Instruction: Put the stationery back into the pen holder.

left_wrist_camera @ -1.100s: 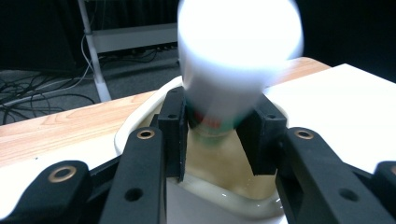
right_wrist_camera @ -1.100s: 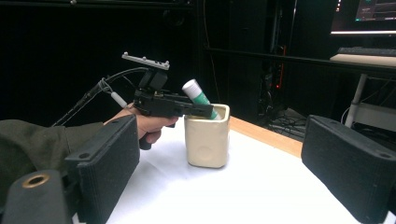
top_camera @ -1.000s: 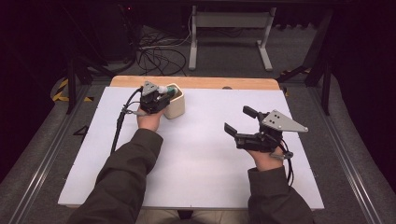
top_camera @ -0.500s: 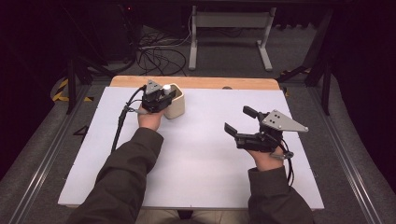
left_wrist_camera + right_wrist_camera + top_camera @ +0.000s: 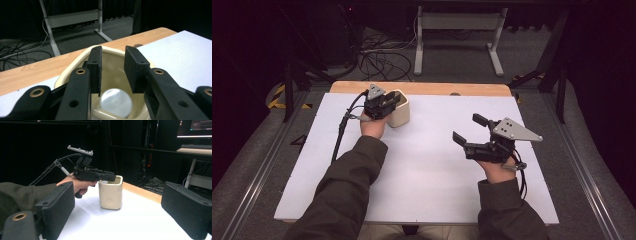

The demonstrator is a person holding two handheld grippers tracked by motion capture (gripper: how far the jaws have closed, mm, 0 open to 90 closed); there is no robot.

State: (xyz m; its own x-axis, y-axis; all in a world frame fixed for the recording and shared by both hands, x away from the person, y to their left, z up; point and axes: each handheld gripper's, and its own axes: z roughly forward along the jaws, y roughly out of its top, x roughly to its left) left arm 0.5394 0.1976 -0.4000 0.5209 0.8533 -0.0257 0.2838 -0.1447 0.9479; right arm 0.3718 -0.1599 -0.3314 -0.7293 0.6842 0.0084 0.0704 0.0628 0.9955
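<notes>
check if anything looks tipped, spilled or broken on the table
Nothing stands out. The cream cup stands upright on the white table, a white ball lies inside it below the left tool.

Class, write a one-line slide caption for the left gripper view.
Left gripper, jaws parted, poised over a cream cup with a white ball showing between them.

At the far left of the white table (image 5: 422, 165), the left gripper (image 5: 388, 102) reaches over the rim of a cream cup (image 5: 400, 111) (its contents hidden). The right gripper (image 5: 467, 131) hangs well apart at the right, jaws spread.
</notes>
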